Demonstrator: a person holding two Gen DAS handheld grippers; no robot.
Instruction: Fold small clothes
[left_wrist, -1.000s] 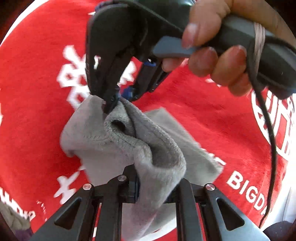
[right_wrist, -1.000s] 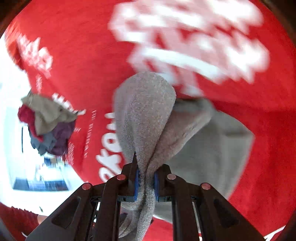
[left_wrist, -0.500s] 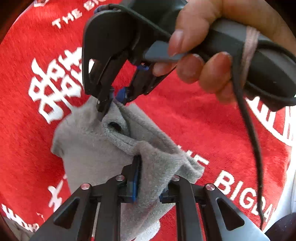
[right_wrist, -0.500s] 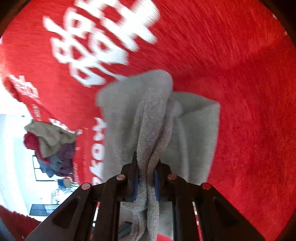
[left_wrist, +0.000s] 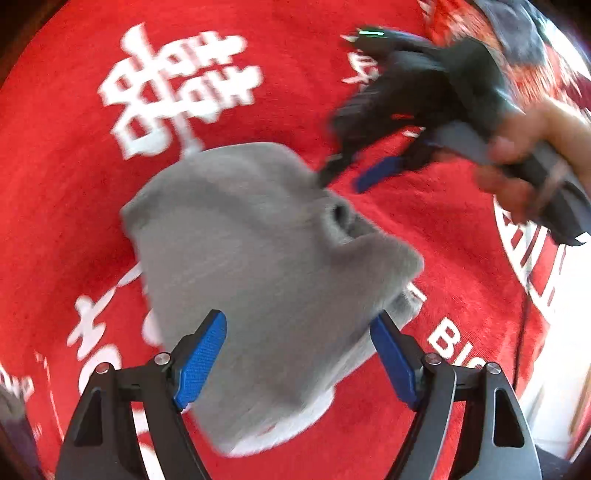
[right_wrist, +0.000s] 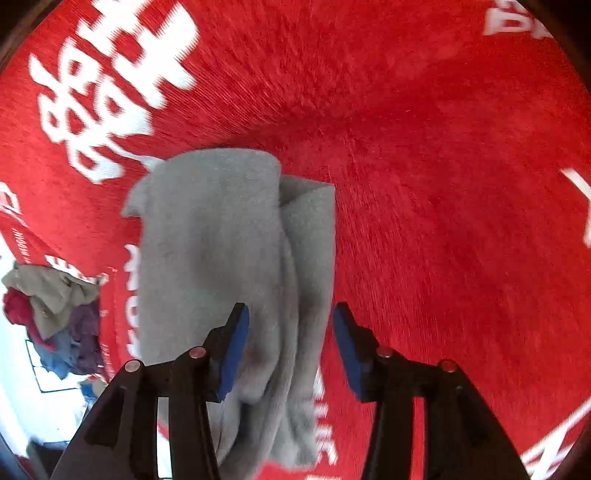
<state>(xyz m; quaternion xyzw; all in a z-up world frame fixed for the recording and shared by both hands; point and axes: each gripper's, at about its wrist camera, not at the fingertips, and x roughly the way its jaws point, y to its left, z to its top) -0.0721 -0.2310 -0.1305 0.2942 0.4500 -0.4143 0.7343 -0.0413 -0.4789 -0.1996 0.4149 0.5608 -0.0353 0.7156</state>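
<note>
Both tools are letting go. Seen from the left wrist, the left tool (left_wrist: 297, 354) is spreading its jaws, its blue pads (left_wrist: 201, 360) standing clear on either side of the grey cloth (left_wrist: 258, 266) with no pad pressing it. The right tool (right_wrist: 291, 349) is likewise opening its jaws, the bunched edge of the cloth lying loose between them, and it is also showing, blurred, at the upper right of the left wrist view in the person's hand (left_wrist: 532, 147).

The cloth is lying doubled over on the red cover (right_wrist: 424, 184), one layer resting on another, with a lower layer peeking out along its right side in the right wrist view. By my reading, a fold is just being laid down and released. The next move probably calls for lifting both tools clear without snagging the fuzzy fabric, then either pressing the fold flat or taking a fresh edge for another fold.

Spread under everything is a napped red cover printed with large white characters and lettering; whether a tabletop is lying beneath I cannot tell. At its far left edge a heap of mixed clothes (right_wrist: 51, 317) is waiting, with a bright, washed-out room beyond.
</note>
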